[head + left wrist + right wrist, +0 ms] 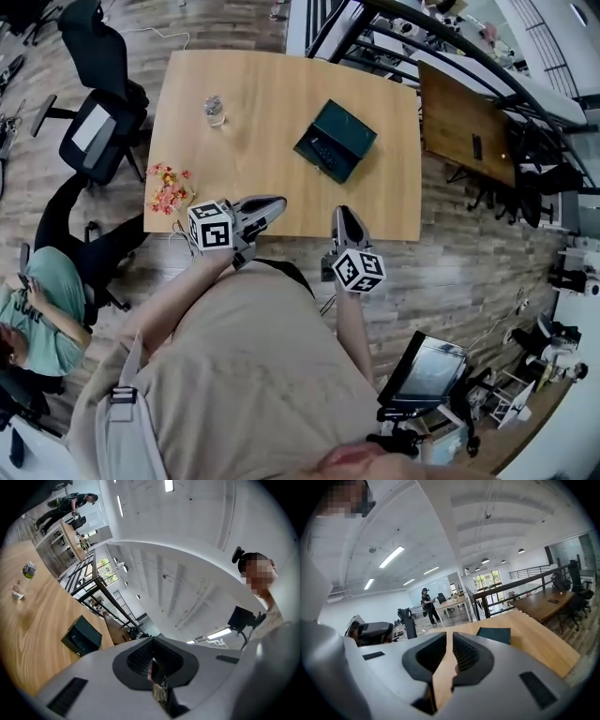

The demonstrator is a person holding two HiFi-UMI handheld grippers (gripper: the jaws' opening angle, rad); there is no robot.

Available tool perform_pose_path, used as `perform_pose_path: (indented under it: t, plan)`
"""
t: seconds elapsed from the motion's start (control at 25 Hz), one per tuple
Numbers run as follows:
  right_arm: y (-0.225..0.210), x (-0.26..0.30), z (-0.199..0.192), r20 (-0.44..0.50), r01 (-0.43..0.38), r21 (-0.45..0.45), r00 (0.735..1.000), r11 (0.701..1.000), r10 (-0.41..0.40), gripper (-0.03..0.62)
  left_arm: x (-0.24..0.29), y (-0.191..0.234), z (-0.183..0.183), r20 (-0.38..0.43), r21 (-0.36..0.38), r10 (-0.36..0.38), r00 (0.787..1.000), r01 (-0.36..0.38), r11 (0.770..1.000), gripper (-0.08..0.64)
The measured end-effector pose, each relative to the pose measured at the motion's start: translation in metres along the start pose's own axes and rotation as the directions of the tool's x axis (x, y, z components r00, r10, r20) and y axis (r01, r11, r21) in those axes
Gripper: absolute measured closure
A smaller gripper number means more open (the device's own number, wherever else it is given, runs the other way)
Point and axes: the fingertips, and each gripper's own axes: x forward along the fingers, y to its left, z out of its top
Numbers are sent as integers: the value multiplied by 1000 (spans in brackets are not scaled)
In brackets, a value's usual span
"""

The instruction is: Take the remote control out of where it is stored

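Pose: the person's forearms reach forward from the body, and both tools sit over the near edge of the surface point(262, 103).

The left hand-held gripper point(277, 202) is angled forward and to the right. Its nose is pitched up, so its own view takes in mostly ceiling. Its jaws are drawn together to a thin slit, with nothing gripped.

The right hand-held gripper point(345, 213) points almost straight ahead across the surface. Its jaws are closed down too, and only bare wood shows through the sliver between the pads.

Task item: the remote control point(323, 150) lies flat inside an open dark green box point(352, 127).
- The box is ahead of the right hand-held gripper's tips, well apart from them.
- From the left hand-held gripper it is ahead and off to the right.
- The remote's long axis runs diagonally, far-left to near-right in the head view, along the box's near-left side. Which end is the front is too small to read.

Also present: a small bottle point(215, 110) far ahead and left of the left hand-held gripper, and a bunch of flowers point(169, 187) just beside it to the left.
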Motion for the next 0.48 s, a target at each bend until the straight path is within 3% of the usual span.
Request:
perform_pose_path:
  t: [0.32,0.48]
  plan:
    - [13,22,-8,-31,-13,17,999,1000,13,546,-24,26,11,34,-54,41,999,-39,998,555]
    - [-4,34,-2,-52,-34,1,998,999,34,546,-5,38,10,38,-84,75,996,-71,994,555]
